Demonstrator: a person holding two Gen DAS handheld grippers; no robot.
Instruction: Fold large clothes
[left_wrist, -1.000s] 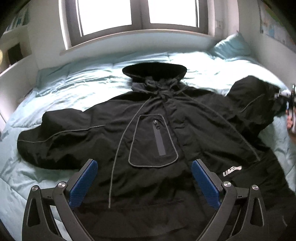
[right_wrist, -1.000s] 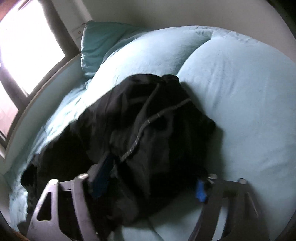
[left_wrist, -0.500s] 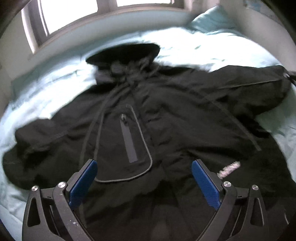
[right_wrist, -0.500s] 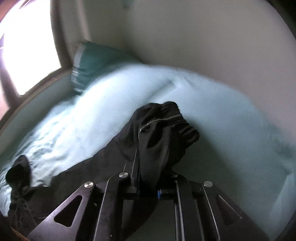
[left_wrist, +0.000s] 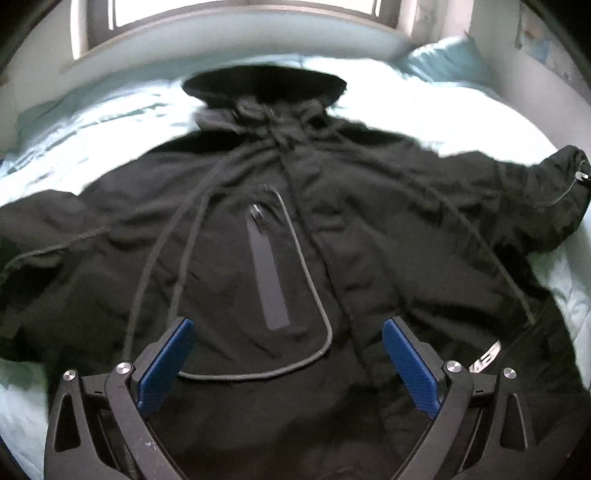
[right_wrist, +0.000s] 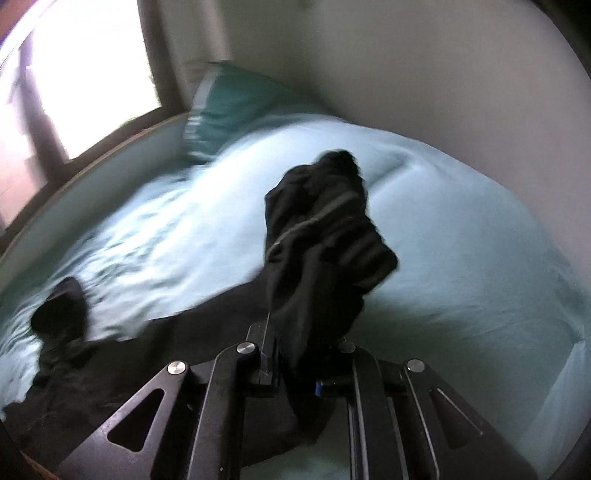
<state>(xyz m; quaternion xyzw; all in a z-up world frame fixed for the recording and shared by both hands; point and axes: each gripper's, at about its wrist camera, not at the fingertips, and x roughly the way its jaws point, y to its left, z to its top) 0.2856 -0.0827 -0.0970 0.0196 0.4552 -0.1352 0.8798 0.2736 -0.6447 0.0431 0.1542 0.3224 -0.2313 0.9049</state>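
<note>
A black hooded jacket (left_wrist: 295, 229) lies face up on the bed, hood toward the window, with a grey-piped chest pocket in the middle. My left gripper (left_wrist: 288, 354) hovers open over the lower chest, blue pads (left_wrist: 164, 363) wide apart with nothing between them. The jacket's right sleeve (left_wrist: 554, 199) is stretched out and lifted at the far right. In the right wrist view my right gripper (right_wrist: 303, 354) is shut on that sleeve (right_wrist: 325, 236), whose cuff bunches up above the jaws, raised off the bedding.
A pale blue duvet (left_wrist: 110, 122) covers the bed. A teal pillow (right_wrist: 229, 110) leans in the corner by the window (left_wrist: 240, 7). A white wall (right_wrist: 443, 74) runs close along the bed's right side. The hood (right_wrist: 59, 310) lies at the left in the right wrist view.
My right gripper shut on the sleeve and lifted it, pulling it out straight to the right. My left gripper came lower and closer over the jacket's chest, staying open.
</note>
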